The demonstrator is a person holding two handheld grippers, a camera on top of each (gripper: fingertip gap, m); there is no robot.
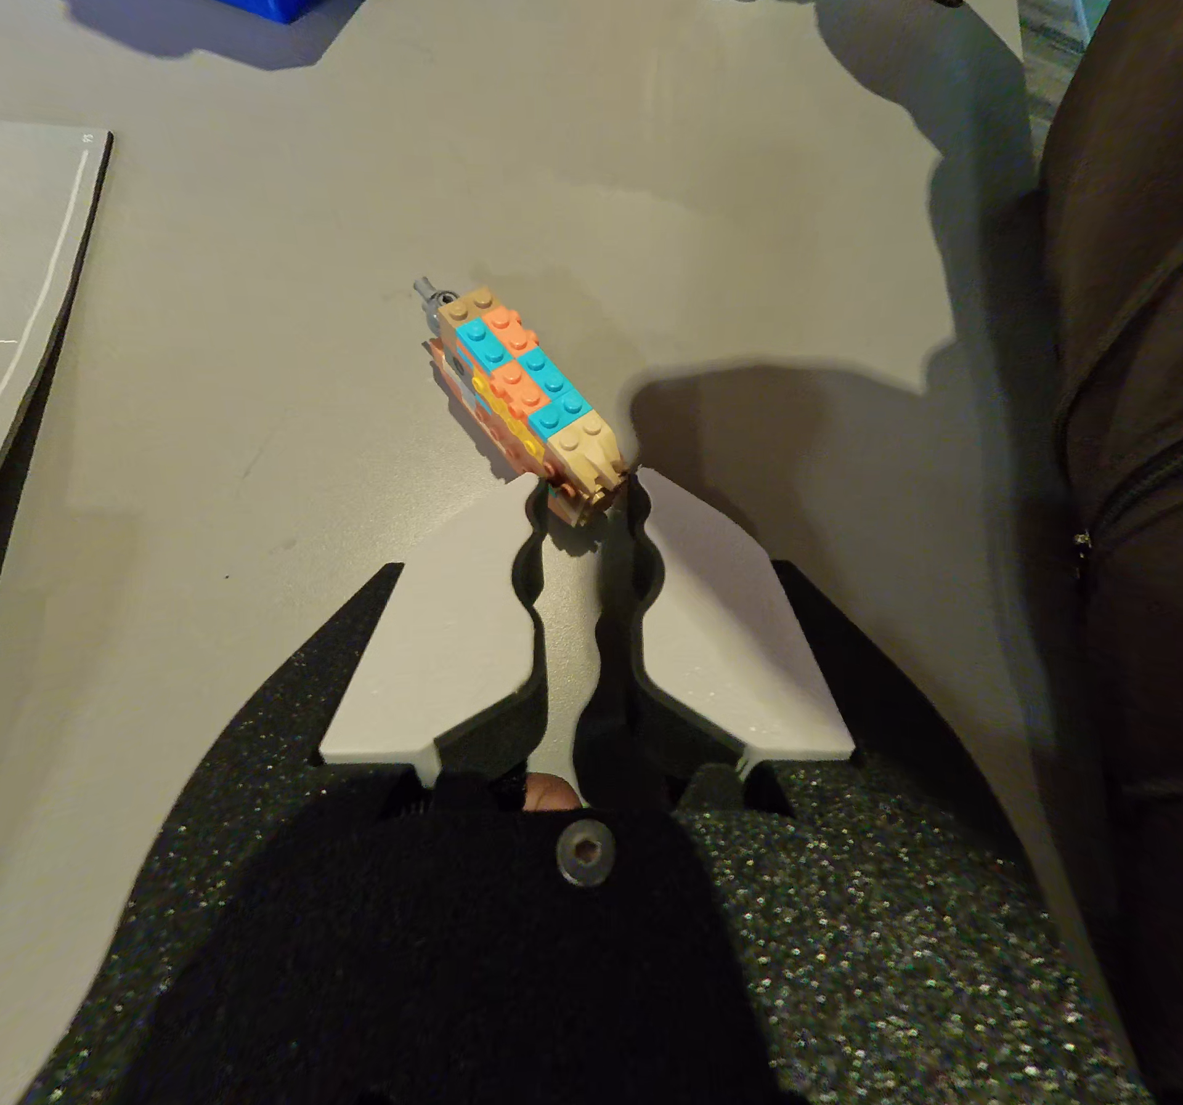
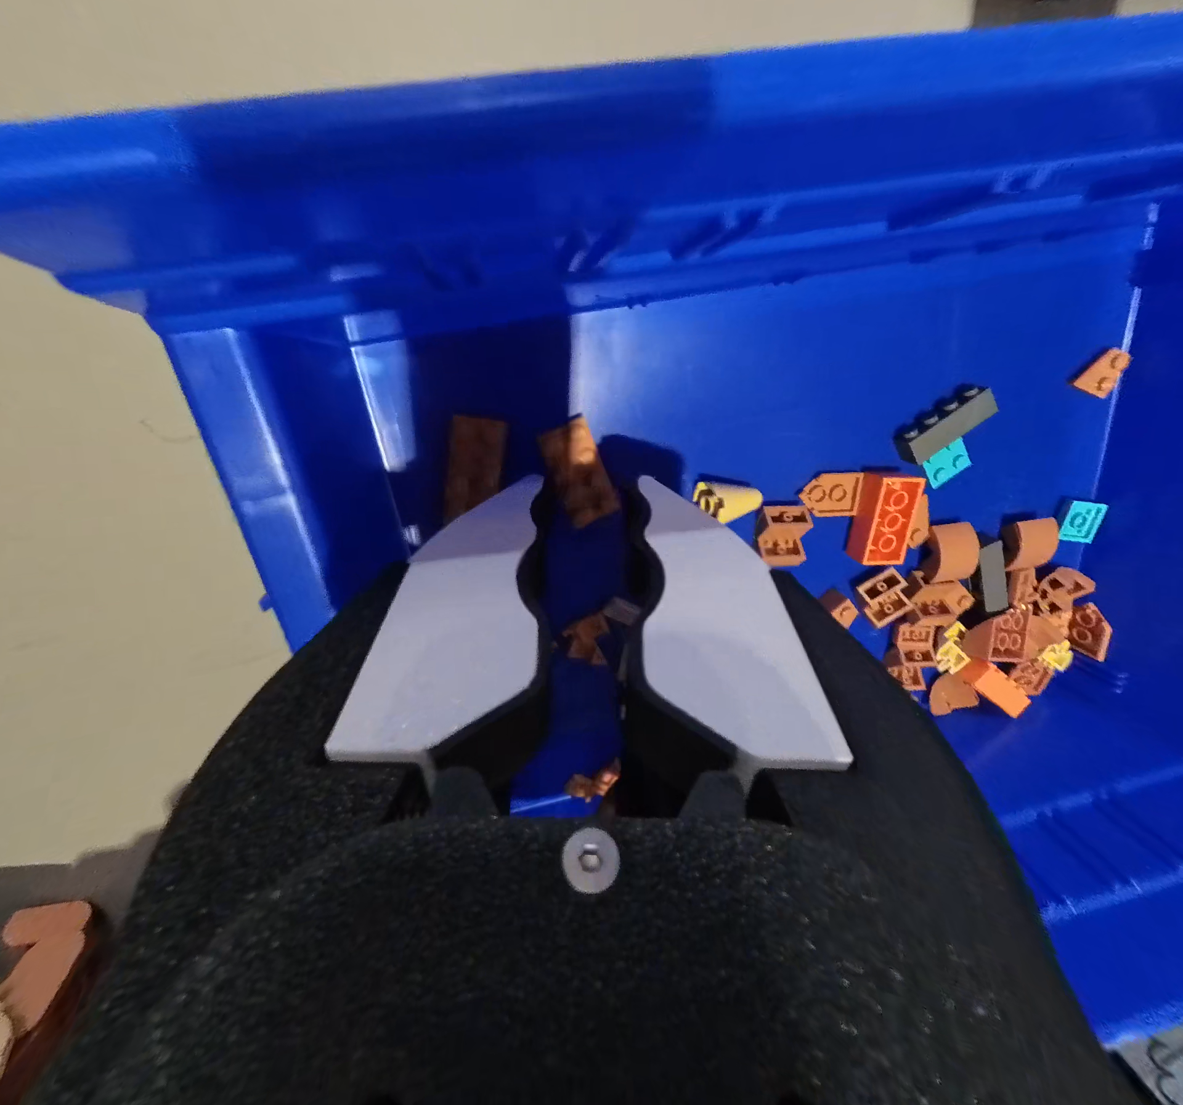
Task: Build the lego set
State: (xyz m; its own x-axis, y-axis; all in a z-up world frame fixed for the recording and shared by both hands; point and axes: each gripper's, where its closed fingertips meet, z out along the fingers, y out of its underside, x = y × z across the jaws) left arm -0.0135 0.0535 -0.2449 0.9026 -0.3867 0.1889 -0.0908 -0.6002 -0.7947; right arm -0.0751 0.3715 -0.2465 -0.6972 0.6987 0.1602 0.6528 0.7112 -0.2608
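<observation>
On the grey table (image 1: 320,434), my left gripper (image 1: 586,485) pinches the model (image 1: 525,389), pointing away; right gripper (image 2: 586,492) clamps a brown plate (image 2: 576,473) over the bin (image 2: 832,338).

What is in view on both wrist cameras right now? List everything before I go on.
Multicoloured lego assembly: one, teal, coral, tan and yellow studded bricks, lying on the table, near end between the left fingertips.
Grey table: one, under the assembly.
Blue plastic bin: one, holding the loose parts; a corner also shows at top left of the left wrist view.
Flat brown lego plate: one, at the right fingertips, inside the bin.
Second brown plate: one, beside it to the left.
Loose lego bricks: many, mostly brown and orange, some teal, yellow, dark grey, piled at the bin's right.
Dark mat: one, table's left edge.
Left gripper: grey fingers, closed on the assembly.
Right gripper: grey fingers, grip unclear.
</observation>
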